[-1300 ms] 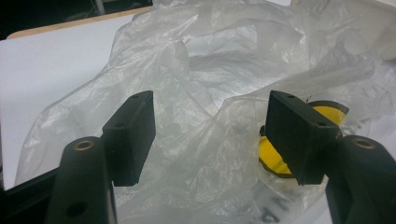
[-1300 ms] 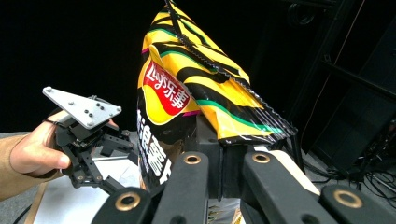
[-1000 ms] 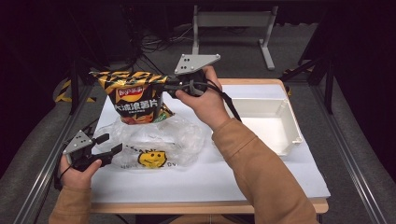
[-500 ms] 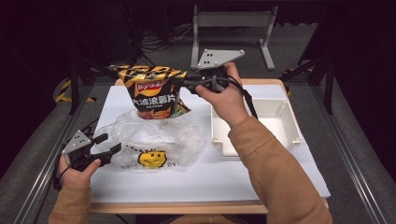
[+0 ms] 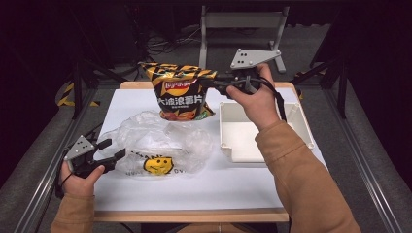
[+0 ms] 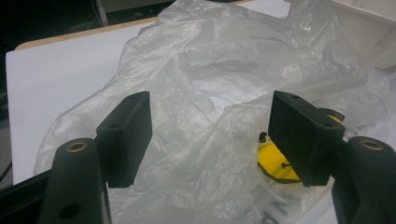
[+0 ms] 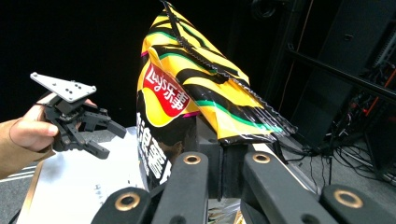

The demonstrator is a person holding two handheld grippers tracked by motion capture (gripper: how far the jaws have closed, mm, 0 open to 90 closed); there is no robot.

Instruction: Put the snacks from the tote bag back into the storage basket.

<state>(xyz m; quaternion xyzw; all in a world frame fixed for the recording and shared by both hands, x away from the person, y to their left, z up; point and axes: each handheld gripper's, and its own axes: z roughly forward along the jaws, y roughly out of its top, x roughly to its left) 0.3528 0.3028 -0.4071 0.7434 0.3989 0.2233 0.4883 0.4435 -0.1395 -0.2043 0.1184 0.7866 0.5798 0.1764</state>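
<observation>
Lay's logo on chip bag [image 5: 180,92], Chinese characters beneath

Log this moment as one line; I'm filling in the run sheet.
right claw: shut on chip bag, held above table | left claw: open at plastic bag | bin: beside plastic bag

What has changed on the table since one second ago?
The right gripper, shut on the chip bag, carried it to the right in the high view, from above the plastic bag toward the white tray. The bag hangs clear of the table. The left gripper stayed open at the plastic bag's edge; the plastic bag and tray did not move.
</observation>
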